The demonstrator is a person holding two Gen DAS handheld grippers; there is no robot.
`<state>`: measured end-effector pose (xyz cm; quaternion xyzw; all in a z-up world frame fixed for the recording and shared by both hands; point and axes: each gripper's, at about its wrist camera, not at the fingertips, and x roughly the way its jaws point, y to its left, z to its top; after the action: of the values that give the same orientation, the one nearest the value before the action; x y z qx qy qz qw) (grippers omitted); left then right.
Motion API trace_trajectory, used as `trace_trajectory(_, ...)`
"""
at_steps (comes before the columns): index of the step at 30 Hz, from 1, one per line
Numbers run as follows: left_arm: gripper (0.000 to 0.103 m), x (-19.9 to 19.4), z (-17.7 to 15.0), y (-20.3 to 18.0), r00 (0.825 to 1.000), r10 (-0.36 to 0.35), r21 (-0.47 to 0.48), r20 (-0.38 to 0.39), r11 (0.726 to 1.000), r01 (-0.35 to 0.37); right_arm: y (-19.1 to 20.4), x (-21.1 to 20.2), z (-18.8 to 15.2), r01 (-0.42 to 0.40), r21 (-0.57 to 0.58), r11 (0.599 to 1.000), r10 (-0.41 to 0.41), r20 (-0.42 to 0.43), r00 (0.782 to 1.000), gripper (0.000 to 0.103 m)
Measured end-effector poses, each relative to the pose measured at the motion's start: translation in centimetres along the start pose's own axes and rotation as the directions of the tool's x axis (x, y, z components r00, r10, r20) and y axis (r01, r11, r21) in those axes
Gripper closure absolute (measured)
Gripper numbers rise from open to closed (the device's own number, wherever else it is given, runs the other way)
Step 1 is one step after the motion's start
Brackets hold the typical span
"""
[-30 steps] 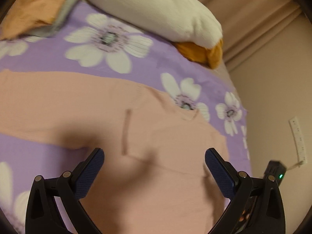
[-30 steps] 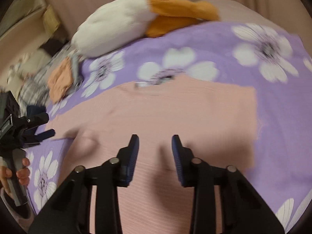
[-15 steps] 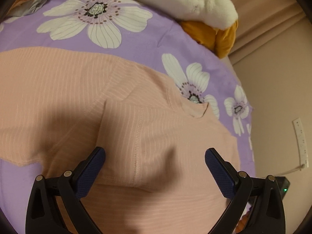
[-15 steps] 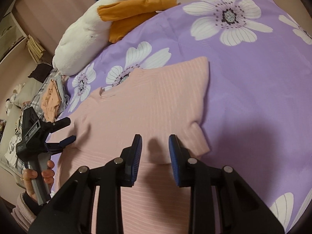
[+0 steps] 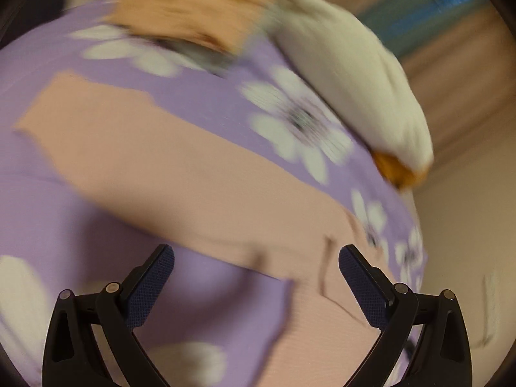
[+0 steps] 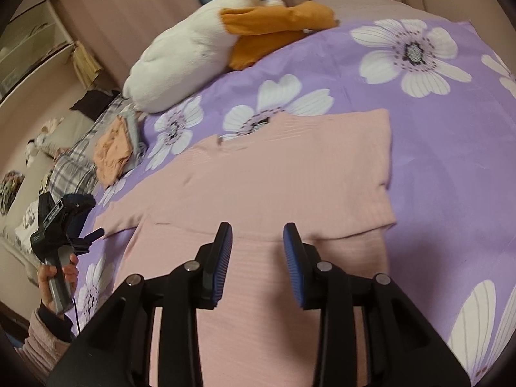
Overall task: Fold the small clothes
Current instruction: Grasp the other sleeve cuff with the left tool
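A pale pink ribbed knit top (image 6: 274, 193) lies flat on the bed's purple bedspread with white flowers (image 6: 435, 135), its right sleeve already turned in over the body, probably the first fold. The right claw (image 6: 257, 259) hovers over that folded edge, its jaws narrow and opening, nothing between them. The left claw (image 5: 256, 285) gapes wide and empty near the spread-out left sleeve, likely lined up to take it next. A white and orange plush toy (image 6: 206, 48) rests beyond; beige curtains (image 6: 129, 9) hang behind the bed.
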<state>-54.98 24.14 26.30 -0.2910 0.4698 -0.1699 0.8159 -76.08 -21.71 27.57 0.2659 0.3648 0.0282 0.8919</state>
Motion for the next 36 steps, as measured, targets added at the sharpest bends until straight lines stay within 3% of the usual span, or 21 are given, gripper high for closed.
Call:
trace_trajectory(4,0.001,-2.8,1.5,6.1,0.997,-0.012,-0.162,0.083,0.986,0.025,1.6,0.1,-0.8,-0.003,-0.031,1.000,0.003,-0.013,1.000,0.068)
trace_trajectory(13,0.001,-2.4,4.0,12.8,0.979,-0.104,-0.328,0.176,0.932,0.157,3.4,1.0,-1.8,0.004,-0.048,0.999,-0.006,-0.039,0.999,0.068)
trace_trajectory(20,0.001,-1.3,6.5,13.9,0.966,-0.106,-0.337,0.235,0.924,0.183,4.4,1.7,-1.6,0.021,-0.069,0.997,-0.024,-0.043,0.999,0.068)
trace_trajectory(26,0.003,-0.6,8.2,13.7,0.969,-0.053,-0.317,0.240,0.939,0.130,4.9,2.6,-1.7,0.036,-0.083,0.996,-0.041,-0.053,0.998,0.068)
trace_trajectory(29,0.020,-0.7,8.3,13.6,0.972,-0.016,-0.309,0.236,0.947,0.091,5.0,3.0,-1.8,0.041,-0.085,0.996,-0.046,-0.061,0.997,0.068)
trace_trajectory(31,0.044,-0.5,8.2,13.7,0.976,0.018,-0.306,0.217,0.951,0.050,5.1,3.2,-1.8,0.047,-0.089,0.995,-0.053,-0.062,0.997,0.068)
trace_trajectory(34,0.061,-0.5,8.1,14.1,0.978,0.040,-0.298,0.207,0.954,0.024,5.2,3.3,-1.9,0.050,-0.092,0.995,-0.056,-0.063,0.996,0.068)
trace_trajectory(36,0.079,-0.6,8.0,14.4,0.978,0.059,-0.300,0.198,0.954,0.004,5.1,3.4,-2.0,0.048,-0.090,0.995,-0.054,-0.065,0.996,0.068)
